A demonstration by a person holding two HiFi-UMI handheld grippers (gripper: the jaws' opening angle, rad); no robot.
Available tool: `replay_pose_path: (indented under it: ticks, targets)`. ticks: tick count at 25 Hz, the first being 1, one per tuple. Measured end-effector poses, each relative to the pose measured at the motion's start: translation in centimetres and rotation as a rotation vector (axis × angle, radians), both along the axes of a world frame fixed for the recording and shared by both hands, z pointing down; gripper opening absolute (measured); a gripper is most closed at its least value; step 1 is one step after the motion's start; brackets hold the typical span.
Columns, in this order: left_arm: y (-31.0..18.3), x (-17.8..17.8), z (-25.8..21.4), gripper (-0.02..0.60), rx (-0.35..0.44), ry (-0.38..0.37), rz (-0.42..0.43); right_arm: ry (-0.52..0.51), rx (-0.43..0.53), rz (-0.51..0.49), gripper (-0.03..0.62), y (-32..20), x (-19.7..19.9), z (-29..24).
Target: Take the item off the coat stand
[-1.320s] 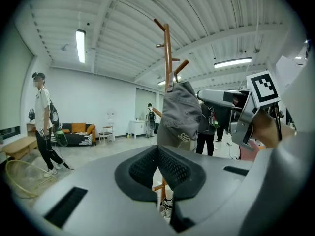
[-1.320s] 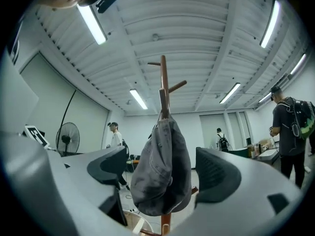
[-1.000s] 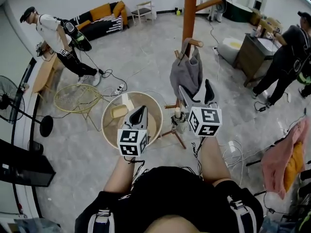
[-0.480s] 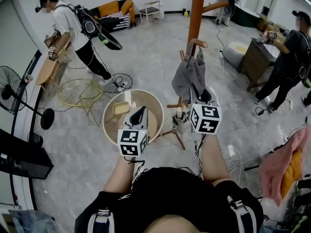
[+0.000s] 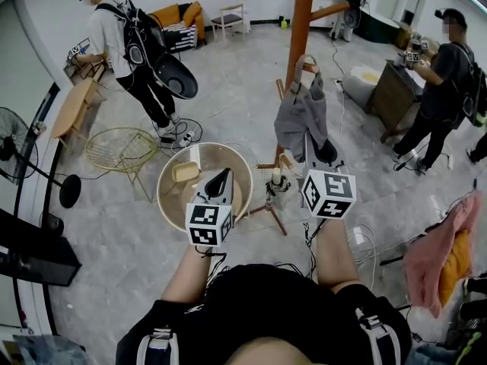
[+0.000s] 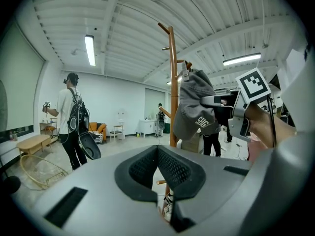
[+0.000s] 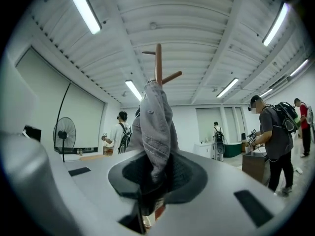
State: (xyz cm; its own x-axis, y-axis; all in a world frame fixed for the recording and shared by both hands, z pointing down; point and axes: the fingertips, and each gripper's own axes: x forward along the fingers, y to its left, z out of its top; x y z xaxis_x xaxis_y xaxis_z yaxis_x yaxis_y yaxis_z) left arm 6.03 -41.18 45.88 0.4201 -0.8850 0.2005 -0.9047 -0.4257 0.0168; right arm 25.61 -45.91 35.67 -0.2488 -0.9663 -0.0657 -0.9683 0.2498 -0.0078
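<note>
A grey cap [image 5: 300, 116] hangs from a peg of the brown wooden coat stand [image 5: 299, 21]. My right gripper [image 5: 310, 157] reaches up to the cap's lower edge. Its jaws are closing, and the grey fabric [image 7: 155, 117] is pinched between them at the right gripper [image 7: 150, 173]. The stand's pole [image 7: 158, 58] rises behind the cap. My left gripper [image 5: 219, 179] is held lower and to the left, apart from the stand, shut with nothing in it. In the left gripper view the cap [image 6: 194, 104] hangs beside the pole [image 6: 173, 82], above the left gripper [image 6: 158, 154].
A round wooden table [image 5: 171, 177] stands under my left gripper, with a yellow wire table [image 5: 122, 149] beside it. A person with a backpack [image 5: 129, 44] stands at the back left and another person [image 5: 441, 74] at the right. Pink cloth [image 5: 441, 249] hangs at the right edge.
The right gripper's jaws have gone from wide open to closed on the cap's lower edge. The person at the back left has straightened up and moved right. The left gripper has stayed put.
</note>
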Motion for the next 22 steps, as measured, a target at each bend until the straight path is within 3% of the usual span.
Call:
replay_pose_path:
  ticks: [7,16,22]
  targets:
    - [0.6,-0.1,-0.3,0.015,-0.001,0.004,0.016,-0.034,0.093,0.022,0.077,3.5,0.4,-3.3]
    - [0.3,2.5,-0.2,0.015,0.002,0.012,0.114,-0.084,0.066,0.103,0.077,6.7,3.6,-1.0]
    - [0.3,4.9,0.2,0.015,-0.001,0.006,0.207,-0.065,0.033,0.175,0.077,8.5,4.4,2.1]
